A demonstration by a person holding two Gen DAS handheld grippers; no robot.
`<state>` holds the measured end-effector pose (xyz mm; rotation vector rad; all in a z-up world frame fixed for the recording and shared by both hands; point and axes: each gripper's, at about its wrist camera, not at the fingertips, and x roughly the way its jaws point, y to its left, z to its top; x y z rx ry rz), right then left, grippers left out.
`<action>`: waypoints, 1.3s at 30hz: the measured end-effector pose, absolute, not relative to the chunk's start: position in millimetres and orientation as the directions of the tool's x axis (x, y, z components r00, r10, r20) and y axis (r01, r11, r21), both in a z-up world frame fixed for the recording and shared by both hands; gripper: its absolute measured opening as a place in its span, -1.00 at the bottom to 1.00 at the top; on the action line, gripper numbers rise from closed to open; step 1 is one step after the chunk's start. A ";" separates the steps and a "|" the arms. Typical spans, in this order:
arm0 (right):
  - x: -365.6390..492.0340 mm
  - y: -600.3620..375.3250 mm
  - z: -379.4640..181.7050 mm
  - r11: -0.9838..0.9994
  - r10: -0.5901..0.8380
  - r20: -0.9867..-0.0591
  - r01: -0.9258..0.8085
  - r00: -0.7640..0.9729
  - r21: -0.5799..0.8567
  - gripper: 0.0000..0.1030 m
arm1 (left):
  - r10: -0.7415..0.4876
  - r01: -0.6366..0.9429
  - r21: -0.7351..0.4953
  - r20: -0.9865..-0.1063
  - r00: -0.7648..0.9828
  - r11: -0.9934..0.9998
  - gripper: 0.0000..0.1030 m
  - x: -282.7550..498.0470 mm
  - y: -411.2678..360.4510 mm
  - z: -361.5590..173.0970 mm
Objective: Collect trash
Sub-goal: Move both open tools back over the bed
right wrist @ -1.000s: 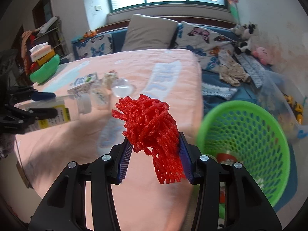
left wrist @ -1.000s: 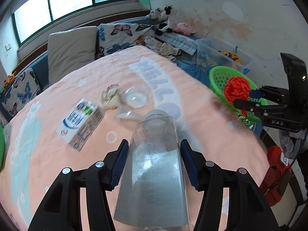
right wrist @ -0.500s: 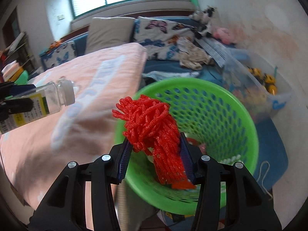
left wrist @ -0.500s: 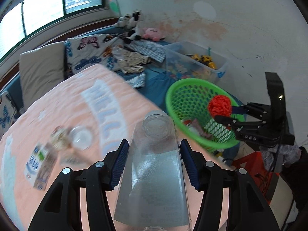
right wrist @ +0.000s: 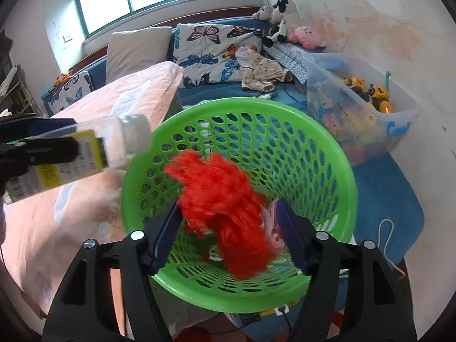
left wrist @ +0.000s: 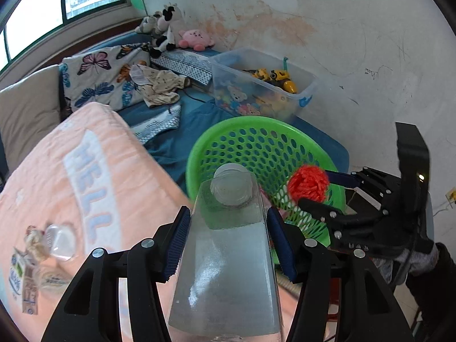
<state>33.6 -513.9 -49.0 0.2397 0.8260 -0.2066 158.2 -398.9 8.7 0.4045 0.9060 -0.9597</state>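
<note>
My left gripper (left wrist: 228, 245) is shut on a clear plastic bottle (left wrist: 228, 262) with a white cap, held at the bed edge just left of the green perforated basket (left wrist: 228, 139). The bottle also shows in the right wrist view (right wrist: 71, 156), with a yellow label. My right gripper (right wrist: 228, 236) is over the basket (right wrist: 336, 159) with its jaws spread. The red foam net (right wrist: 222, 193) is blurred between them, free of the pads, dropping into the basket. It also shows in the left wrist view (left wrist: 307, 183).
A milk carton (left wrist: 24, 282), a clear plastic cup (left wrist: 59, 242) and a crumpled wrapper (left wrist: 30, 235) lie on the pink bed cover (left wrist: 85, 171). A clear toy bin (left wrist: 262, 85) stands behind the basket by the wall. Pillows and plush toys line the back.
Both grippers swung right from the bed to the basket. My right gripper opened and the red net left its pads. The left one still holds the bottle.
</note>
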 end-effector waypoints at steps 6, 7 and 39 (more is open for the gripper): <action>24.4 -522.4 -49.5 0.948 -0.103 -0.741 0.291 0.664 0.129 0.49 | -0.518 0.845 -0.096 -0.824 0.230 0.527 0.05 159.0 -426.1 -4.1; 22.2 -523.9 -49.8 0.947 -0.101 -0.741 0.292 0.664 0.133 0.49 | -0.517 0.845 -0.098 -0.826 0.226 0.526 0.05 159.0 -429.2 -5.9; 24.9 -463.0 -17.4 0.973 -0.041 -0.683 0.185 0.729 0.139 0.52 | -0.516 0.754 -0.104 -0.789 0.334 0.648 0.13 164.1 -326.1 19.0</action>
